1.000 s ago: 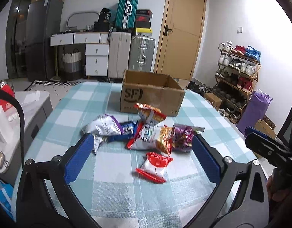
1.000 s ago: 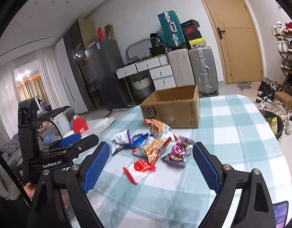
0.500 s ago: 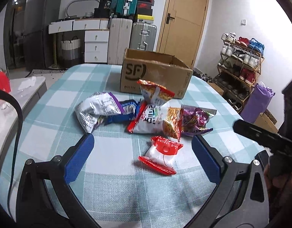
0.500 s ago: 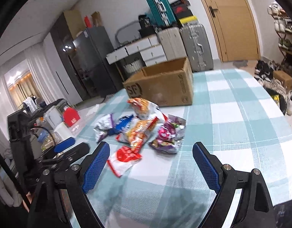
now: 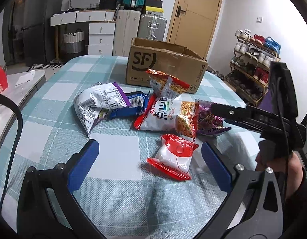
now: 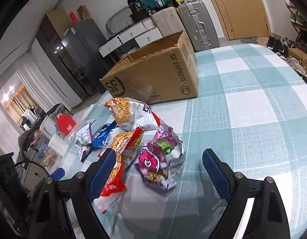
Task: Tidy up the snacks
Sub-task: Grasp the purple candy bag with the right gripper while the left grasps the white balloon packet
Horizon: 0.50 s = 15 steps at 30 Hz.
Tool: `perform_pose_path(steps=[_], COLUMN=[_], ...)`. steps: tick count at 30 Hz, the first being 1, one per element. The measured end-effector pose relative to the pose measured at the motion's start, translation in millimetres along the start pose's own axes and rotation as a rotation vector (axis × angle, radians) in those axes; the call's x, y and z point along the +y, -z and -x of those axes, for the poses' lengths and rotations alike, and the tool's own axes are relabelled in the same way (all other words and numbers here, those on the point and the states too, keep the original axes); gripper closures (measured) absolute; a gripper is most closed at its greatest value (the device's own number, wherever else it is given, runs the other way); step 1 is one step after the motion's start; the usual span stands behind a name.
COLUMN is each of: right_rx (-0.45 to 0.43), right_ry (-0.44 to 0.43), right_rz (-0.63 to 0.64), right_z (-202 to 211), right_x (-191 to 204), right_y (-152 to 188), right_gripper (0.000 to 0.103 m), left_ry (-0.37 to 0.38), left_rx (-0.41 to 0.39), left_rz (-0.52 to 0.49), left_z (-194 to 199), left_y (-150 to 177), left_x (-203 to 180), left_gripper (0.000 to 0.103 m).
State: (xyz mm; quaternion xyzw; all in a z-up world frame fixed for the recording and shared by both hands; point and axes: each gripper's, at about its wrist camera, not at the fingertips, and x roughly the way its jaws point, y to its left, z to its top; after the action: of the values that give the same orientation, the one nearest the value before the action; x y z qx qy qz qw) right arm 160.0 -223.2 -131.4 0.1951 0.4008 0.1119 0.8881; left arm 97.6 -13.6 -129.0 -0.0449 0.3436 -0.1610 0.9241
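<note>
Now both my grippers, left gripper point(image 5: 149, 159) and right gripper point(image 6: 159, 171), are spread wide, pinching nothing; snack packets point(image 5: 163, 115) lie heaped mid-frame on the checked tablecloth point(image 5: 113, 189), the cardboard box point(image 5: 165, 63) just above.

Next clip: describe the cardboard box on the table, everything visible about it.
The cardboard box is brown corrugated card, printed with a black SF logo and "SF EXPRESS" on its sides. It sits upright with its top open on the checked tablecloth, behind the snack pile. An orange noodle bag stands just in front of it; contact is unclear. Its inside is hidden.
</note>
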Motion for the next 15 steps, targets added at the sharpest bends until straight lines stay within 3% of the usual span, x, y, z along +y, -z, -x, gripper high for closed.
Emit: perform_pose_path(steps=[5, 7, 12, 15], right_rx=[0.015, 0.011, 0.049, 0.053], right_ry=[0.037, 0.05, 0.035, 0.016], right_rz=[0.039, 0.057, 0.047, 0.047], right_z=[-11.1, -12.7, -21.1, -22.3], right_x=[2.9, 4.7, 1.6, 0.7], right_y=[-3.5, -3.6, -1.6, -1.6], right_gripper=[0.013, 0.018, 0.043, 0.05], left_ry=[0.007, 0.007, 0.005, 0.002], left_rx=[0.018, 0.034, 0.043, 0.049], left_rz=[-0.004, 0.003, 0.014, 0.014], left_z=[-4.7, -10.9, -13.1, -14.1], left_y=[-0.2, -1.3, -0.5, -0.2], left_x=[-1.0, -0.3, 1.7, 2.4], left_gripper=[0.0, 0.0, 0.0, 0.0])
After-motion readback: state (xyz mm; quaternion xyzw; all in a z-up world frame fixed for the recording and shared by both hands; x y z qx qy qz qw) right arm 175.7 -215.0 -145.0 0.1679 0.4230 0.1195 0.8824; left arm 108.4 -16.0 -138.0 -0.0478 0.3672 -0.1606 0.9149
